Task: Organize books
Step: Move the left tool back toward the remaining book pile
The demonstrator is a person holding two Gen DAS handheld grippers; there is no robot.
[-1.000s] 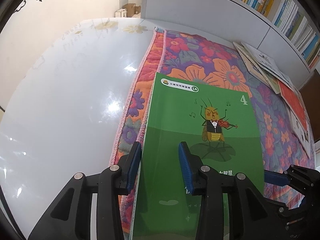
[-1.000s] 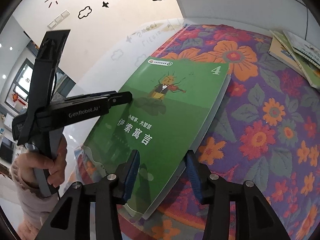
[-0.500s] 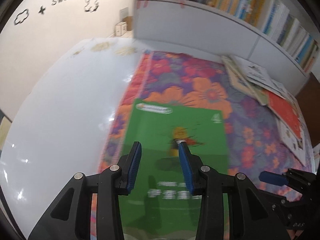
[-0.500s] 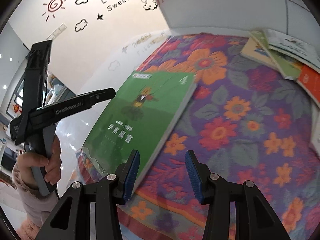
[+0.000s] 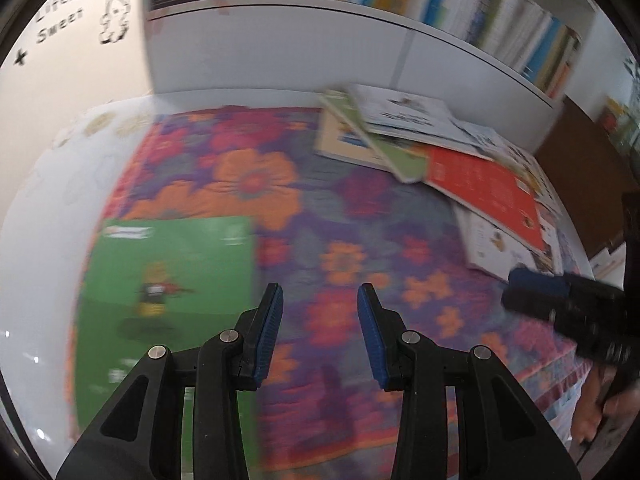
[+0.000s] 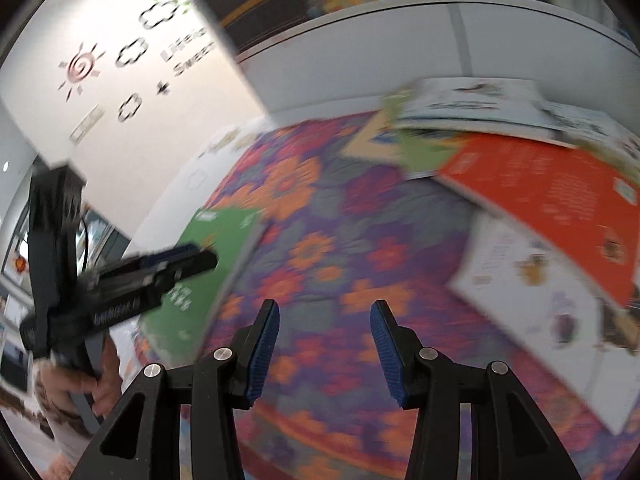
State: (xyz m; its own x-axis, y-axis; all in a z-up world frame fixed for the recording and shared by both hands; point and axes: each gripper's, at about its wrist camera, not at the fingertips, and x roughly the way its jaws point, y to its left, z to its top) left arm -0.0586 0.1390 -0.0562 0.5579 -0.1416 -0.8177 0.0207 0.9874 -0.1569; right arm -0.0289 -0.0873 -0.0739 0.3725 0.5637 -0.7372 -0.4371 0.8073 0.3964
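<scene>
A green book [image 5: 168, 280] lies flat on the floral cloth [image 5: 328, 216] at the left; it also shows in the right wrist view [image 6: 212, 264]. My left gripper [image 5: 320, 332] is open and empty, above the cloth just right of the green book. My right gripper [image 6: 322, 350] is open and empty over the cloth. A loose pile of books lies at the right: a red book [image 5: 484, 192] [image 6: 552, 196], a white book [image 5: 404, 112], a green-edged book [image 5: 396, 156] and a white picture book [image 6: 532, 312]. Both views are blurred.
A white bookcase [image 5: 360, 52] with a shelf of upright books [image 5: 460, 4] stands behind the cloth. The white tabletop [image 5: 52, 184] runs along the left. In each view the other gripper shows at the side, left gripper [image 6: 132, 280], right gripper [image 5: 568, 304].
Both grippers have let go of the green book and pulled back and swung right. The green book now lies flat at the left; the pile at the right fills more of both views.
</scene>
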